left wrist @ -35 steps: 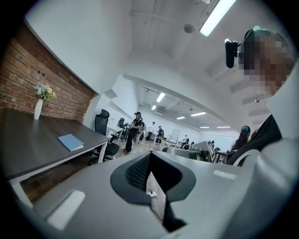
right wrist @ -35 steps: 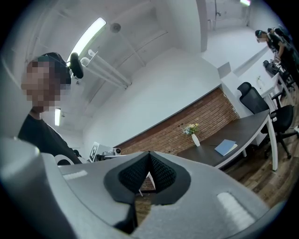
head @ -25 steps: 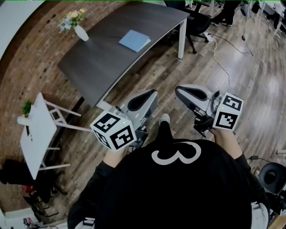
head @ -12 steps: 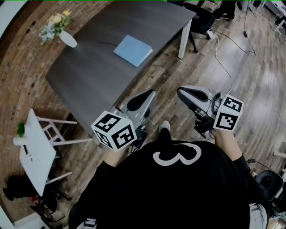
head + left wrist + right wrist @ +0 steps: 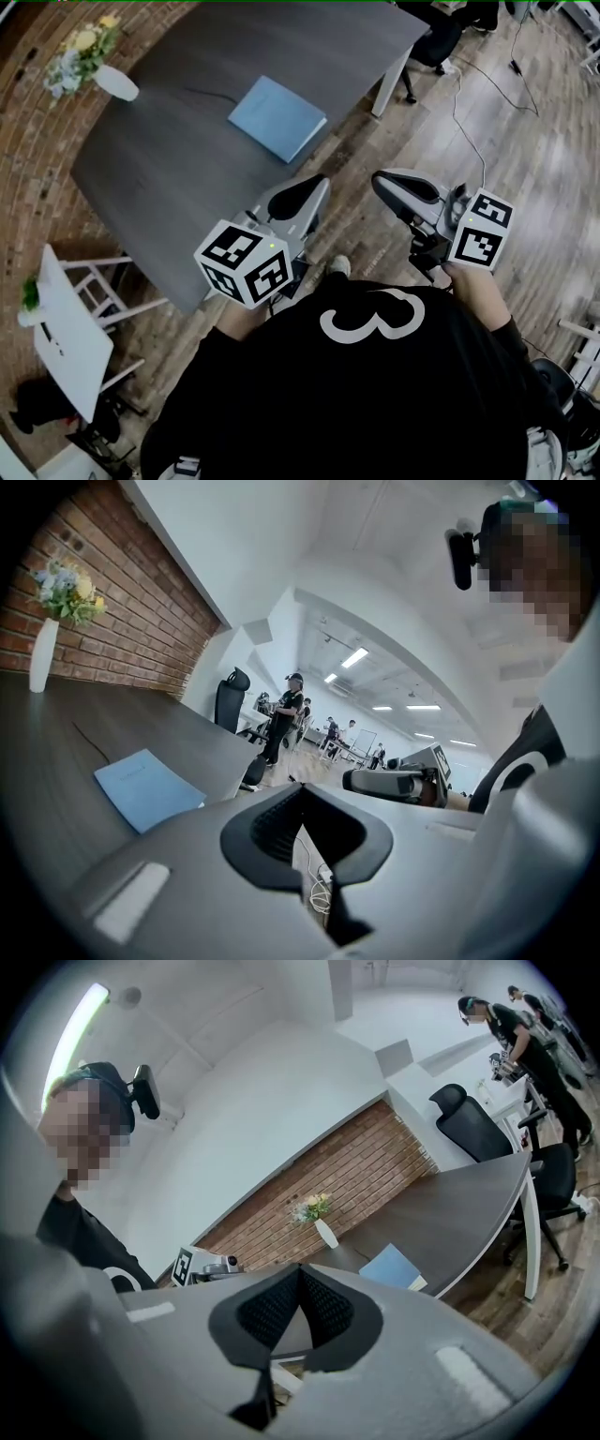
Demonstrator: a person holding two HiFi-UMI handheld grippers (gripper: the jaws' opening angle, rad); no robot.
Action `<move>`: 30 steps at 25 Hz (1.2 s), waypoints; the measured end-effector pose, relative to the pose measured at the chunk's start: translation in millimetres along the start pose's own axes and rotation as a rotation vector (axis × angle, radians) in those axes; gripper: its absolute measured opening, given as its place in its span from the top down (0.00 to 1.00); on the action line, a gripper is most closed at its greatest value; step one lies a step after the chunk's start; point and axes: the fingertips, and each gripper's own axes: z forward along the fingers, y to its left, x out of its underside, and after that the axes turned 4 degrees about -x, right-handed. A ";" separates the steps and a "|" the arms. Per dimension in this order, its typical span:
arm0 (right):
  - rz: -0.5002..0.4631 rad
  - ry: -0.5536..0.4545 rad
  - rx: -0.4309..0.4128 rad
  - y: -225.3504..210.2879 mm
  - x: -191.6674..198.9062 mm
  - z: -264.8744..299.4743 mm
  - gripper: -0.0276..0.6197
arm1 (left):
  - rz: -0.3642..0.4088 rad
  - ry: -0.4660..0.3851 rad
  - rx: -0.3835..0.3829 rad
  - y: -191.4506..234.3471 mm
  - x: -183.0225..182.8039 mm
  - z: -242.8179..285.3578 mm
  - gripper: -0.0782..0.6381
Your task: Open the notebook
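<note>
**Both grippers clenched and empty before the desk.**
We see the left gripper [image 5: 312,187] and the right gripper [image 5: 384,183], each with jaws pressed together on nothing. They are held side by side, apart, in front of the person's chest. Beyond their tips stands the dark desk [image 5: 169,159]. On it the blue notebook [image 5: 277,117] lies flat and closed, near the desk's near edge, untouched. A white vase of flowers [image 5: 112,82] stands at the desk's far left, beside the brick wall [image 5: 28,150].

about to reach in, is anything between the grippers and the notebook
Nothing visible does. The notebook lies closed on the table, with only bare tabletop and floor between it and the left gripper and right gripper. The flower vase stands off at a far corner.
</note>
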 end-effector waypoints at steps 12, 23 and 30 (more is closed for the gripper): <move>0.077 0.055 -0.082 -61.6 -17.6 10.4 0.95 | 0.033 -0.051 -0.146 34.2 -22.7 46.4 0.89; 0.126 0.207 -0.214 -149.8 -51.5 24.8 0.95 | 0.070 -0.013 -0.467 86.8 -27.0 101.8 0.77; 0.105 0.293 -0.260 -189.8 -56.7 31.4 0.95 | 0.063 0.054 -0.622 114.8 -6.0 142.3 0.67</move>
